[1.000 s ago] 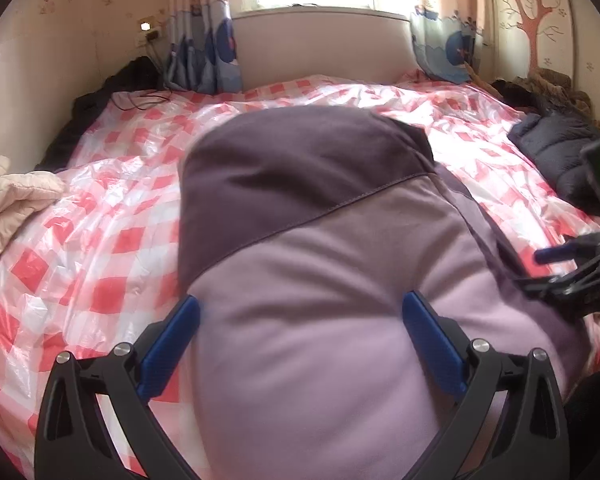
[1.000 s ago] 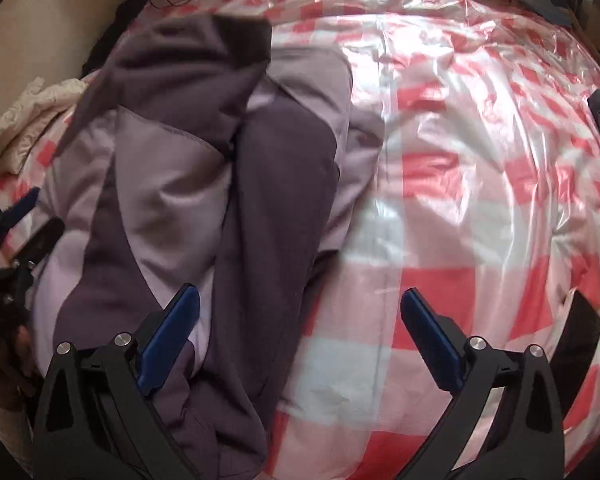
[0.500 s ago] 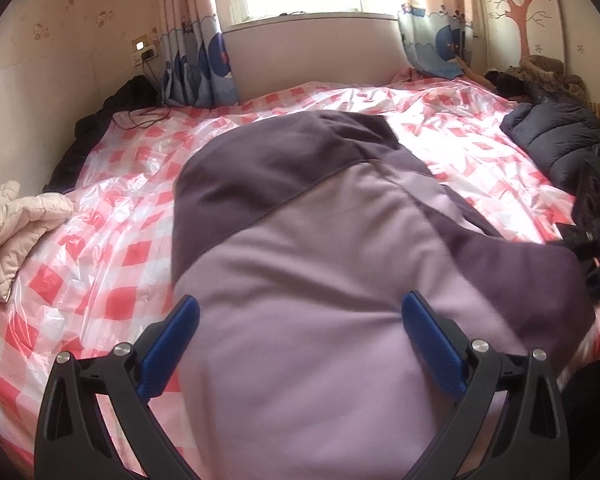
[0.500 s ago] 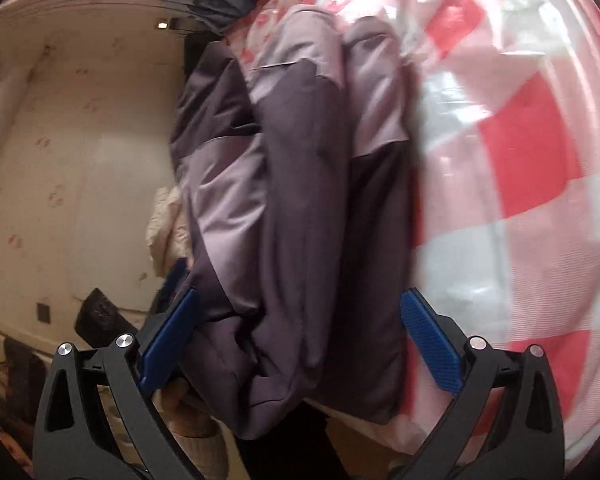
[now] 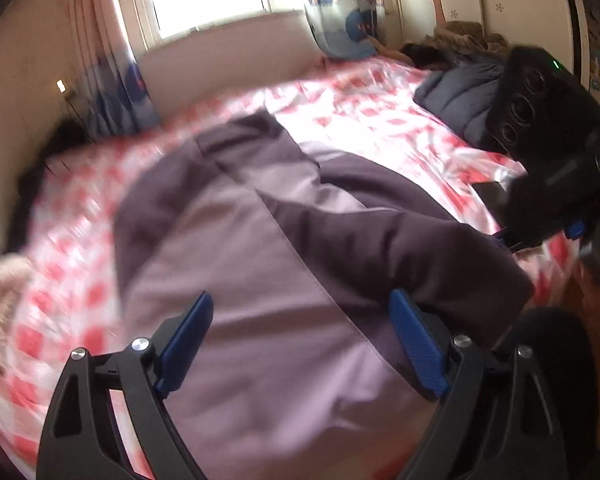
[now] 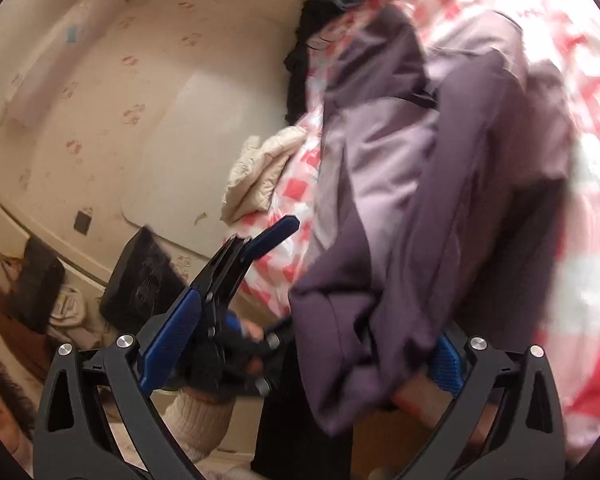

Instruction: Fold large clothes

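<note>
Much of my left wrist view is smeared by blur, so the far left of the bed (image 5: 380,92) and the cream quilted garment (image 6: 260,168) at its left edge are hard to read there. My left gripper (image 5: 300,340) has its blue fingers spread wide over the purple two-tone jacket (image 5: 260,280), which lies on the red-checked plastic cover (image 5: 80,248) toward the near edge of the bed, its dark sleeve folded across the lighter body. My right gripper (image 6: 312,352) is also spread wide; the jacket's dark lower corner hangs over the near edge between its fingers and hides most of the right finger, so I cannot tell whether that pad touches cloth. From the left view only the right gripper's black body shows, near the bed's right edge. A dark puffer jacket (image 5: 460,100) sits at the far right corner, black clothing (image 6: 304,40) at the far left, by the wall. The right half of the cover lies bare.
</note>
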Motion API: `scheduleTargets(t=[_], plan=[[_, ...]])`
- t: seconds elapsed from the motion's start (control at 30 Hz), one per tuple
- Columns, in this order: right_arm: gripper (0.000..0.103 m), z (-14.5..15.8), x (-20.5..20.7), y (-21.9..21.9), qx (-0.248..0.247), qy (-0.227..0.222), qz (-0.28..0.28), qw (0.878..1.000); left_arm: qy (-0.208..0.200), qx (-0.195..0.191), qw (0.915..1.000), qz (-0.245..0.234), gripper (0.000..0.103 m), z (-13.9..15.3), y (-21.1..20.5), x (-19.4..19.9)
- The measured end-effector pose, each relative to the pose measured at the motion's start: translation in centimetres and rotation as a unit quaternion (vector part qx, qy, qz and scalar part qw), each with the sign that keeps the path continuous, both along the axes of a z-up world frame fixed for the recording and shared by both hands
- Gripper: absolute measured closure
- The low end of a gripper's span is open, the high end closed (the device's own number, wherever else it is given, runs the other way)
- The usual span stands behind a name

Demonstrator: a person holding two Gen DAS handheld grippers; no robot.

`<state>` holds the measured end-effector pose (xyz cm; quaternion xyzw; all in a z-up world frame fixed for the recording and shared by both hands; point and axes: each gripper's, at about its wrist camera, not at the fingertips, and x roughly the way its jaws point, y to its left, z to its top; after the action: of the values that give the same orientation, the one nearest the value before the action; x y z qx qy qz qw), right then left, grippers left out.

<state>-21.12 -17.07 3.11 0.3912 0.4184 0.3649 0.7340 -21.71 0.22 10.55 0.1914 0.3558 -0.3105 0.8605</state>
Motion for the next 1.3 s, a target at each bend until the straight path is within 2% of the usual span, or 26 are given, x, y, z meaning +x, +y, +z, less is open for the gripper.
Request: scheduleTargets(t=[0.03, 0.07, 0.13, 0.2, 0.27, 0.3, 0.33, 0.4, 0.43, 0.47, 0.5, 0.6, 0.73, 0.83, 0.9, 1.0, 1.13, 1.23, 1.3], plan=[[0.006, -1.1, -0.1, -0.8, -0.020, 0.020, -0.013, 1.000, 0.021, 0.007, 0.9998, -0.002, 0.017, -1.2, -0.3, 0.6], [0.006, -2.0, -0.5, -2.0, -0.061, 0.039, -0.040, 0.997, 0.019, 0.021, 0.9996, -0.008, 0.016, -2.6, -0.9, 0.8], [0.006, -2.2, -1.2, -4.0, -0.156, 0.046, -0.111, 0.980, 0.008, 0.033, 0.9994, -0.008, 0.015, -3.9, -1.7, 0.9], [0.006, -0.5, -1.3, -4.8, -0.204, 0.017, -0.141, 0.969, 0.006, 0.030, 0.9995, -0.004, 0.012, -3.9, -2.0, 0.9], [0.006, 1.9, -0.7, -3.2, -0.276, -0.033, -0.139, 0.951, 0.007, 0.026, 0.9996, -0.003, 0.011, -3.8, -1.9, 0.7], [0.006, 2.1, -0.1, -1.6, -0.322, -0.040, -0.128, 0.937, 0.006, 0.025, 0.9997, -0.003, 0.010, -3.8, -1.7, 0.6], [0.006, 1.2, 0.8, -0.4, -0.379, -0.032, -0.119, 0.917, 0.004, 0.024, 0.9997, -0.002, 0.010, -3.8, -1.6, 0.4], [0.006, -3.2, 2.8, 1.6, -0.507, 0.010, -0.081, 0.858, 0.001, 0.029, 0.9996, 0.000, 0.009, -3.5, -1.4, 0.0], [0.007, -5.4, 3.6, 1.6, -0.488, 0.036, -0.063, 0.870, -0.002, 0.038, 0.9993, -0.002, 0.009, -3.6, -1.6, -0.2], [0.007, -5.8, 4.0, 0.8, -0.461, 0.057, -0.059, 0.884, -0.011, 0.048, 0.9988, -0.004, 0.007, -3.7, -1.7, -0.6], [0.007, -5.5, 4.1, 0.0, -0.446, 0.056, -0.065, 0.891, -0.021, 0.051, 0.9985, 0.000, 0.007, -3.8, -1.6, -0.9], [0.007, -3.1, 4.2, -0.7, -0.451, 0.044, -0.081, 0.888, -0.012, 0.035, 0.9993, 0.003, 0.007, -3.9, -1.3, -0.4], [0.007, 4.0, 6.0, -1.2, -0.429, -0.040, -0.157, 0.889, -0.010, 0.031, 0.9995, 0.004, 0.007, -3.9, -1.2, -0.6], [0.007, 7.4, 9.3, 0.2, -0.406, -0.091, -0.176, 0.892, -0.007, 0.027, 0.9996, 0.003, 0.007, -3.9, -1.1, -0.7], [0.007, 8.1, 12.4, 1.6, -0.404, -0.113, -0.172, 0.891, -0.007, 0.027, 0.9996, 0.002, 0.007, -3.9, -1.1, -0.8], [0.007, 7.0, 16.7, 3.7, -0.395, -0.106, -0.159, 0.899, -0.008, 0.027, 0.9996, 0.001, 0.007, -3.8, -1.2, -0.7], [0.007, 3.8, 20.7, 4.7, -0.394, -0.065, -0.151, 0.904, -0.010, 0.025, 0.9996, -0.002, 0.007, -3.9, -1.1, -0.6], [0.007, -0.1, 21.6, 4.2, -0.355, -0.030, -0.151, 0.922, -0.012, 0.022, 0.9997, -0.004, 0.007, -3.9, -1.1, -0.6], [0.006, -1.9, 21.4, 3.9, -0.340, -0.031, -0.154, 0.927, -0.013, 0.021, 0.9997, -0.007, 0.007, -3.8, -1.2, -0.7]])
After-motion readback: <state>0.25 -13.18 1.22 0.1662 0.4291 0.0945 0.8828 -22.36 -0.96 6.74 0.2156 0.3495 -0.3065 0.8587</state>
